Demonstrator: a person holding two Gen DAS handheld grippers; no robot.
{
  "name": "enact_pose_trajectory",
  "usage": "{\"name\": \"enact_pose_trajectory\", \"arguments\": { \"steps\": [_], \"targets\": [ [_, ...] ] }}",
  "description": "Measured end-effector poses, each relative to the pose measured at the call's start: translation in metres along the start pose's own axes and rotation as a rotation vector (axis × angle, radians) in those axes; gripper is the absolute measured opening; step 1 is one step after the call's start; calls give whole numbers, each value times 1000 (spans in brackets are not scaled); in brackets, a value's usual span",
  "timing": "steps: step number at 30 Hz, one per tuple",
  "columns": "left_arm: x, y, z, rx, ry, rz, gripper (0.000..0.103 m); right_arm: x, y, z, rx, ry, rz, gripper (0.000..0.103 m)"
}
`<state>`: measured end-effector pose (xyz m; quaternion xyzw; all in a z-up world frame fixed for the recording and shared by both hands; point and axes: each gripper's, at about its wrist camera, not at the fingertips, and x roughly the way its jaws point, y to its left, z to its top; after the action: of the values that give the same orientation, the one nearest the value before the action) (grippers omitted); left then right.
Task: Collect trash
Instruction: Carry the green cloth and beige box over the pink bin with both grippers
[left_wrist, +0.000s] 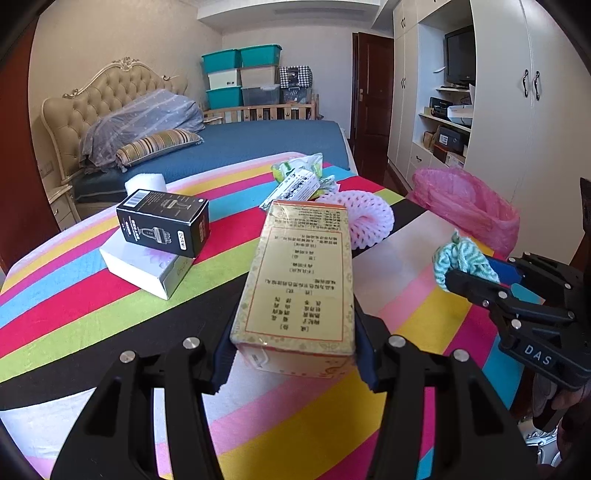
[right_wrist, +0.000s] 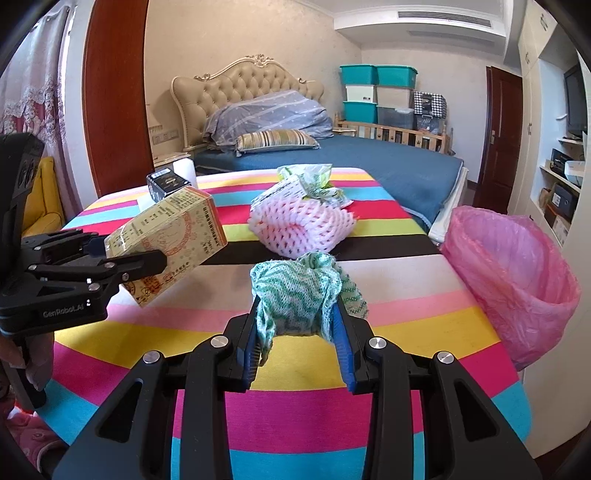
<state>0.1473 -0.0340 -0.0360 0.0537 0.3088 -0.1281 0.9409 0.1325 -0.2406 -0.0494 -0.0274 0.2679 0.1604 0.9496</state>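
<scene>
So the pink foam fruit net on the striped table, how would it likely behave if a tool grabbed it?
The pink foam net looks like soft open mesh, so it would probably squash and flop rather than hold shape. It seems very light for its bulk, so a push might just slide it along the striped cloth. The crumpled wrapper touching it could shift too.

white box (left_wrist: 147, 269): partly under black box (left_wrist: 164, 221) | box print: unreadable

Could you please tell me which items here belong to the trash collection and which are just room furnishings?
Job:
- gold box, in left gripper
- green cloth, in right gripper
- pink foam net
- black box
- white box
- pink-lined bin

Lying about:
- bed
- storage bins
</scene>
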Motion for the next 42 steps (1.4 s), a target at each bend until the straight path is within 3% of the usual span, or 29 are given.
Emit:
{"name": "enact_pose_trajectory", "arguments": {
  "steps": [14, 26, 34, 42],
  "targets": [
    [-10, -34, 2, 59, -36, -23, 52, -23, -50, -4, 79, -66, -63, 34],
    [1, -84, 22, 129, -39, -113, 52, -39, -92, -7, 139, -107, -141, 34],
    [23, -129, 60, 164, -47, -182, 52, -50, -145, -8, 188, -131, -238, 34],
    [64, -172, 110, 131, -17, -262, 52, -50, -191, 0, 183, -153, -316, 34]
  ]
}}
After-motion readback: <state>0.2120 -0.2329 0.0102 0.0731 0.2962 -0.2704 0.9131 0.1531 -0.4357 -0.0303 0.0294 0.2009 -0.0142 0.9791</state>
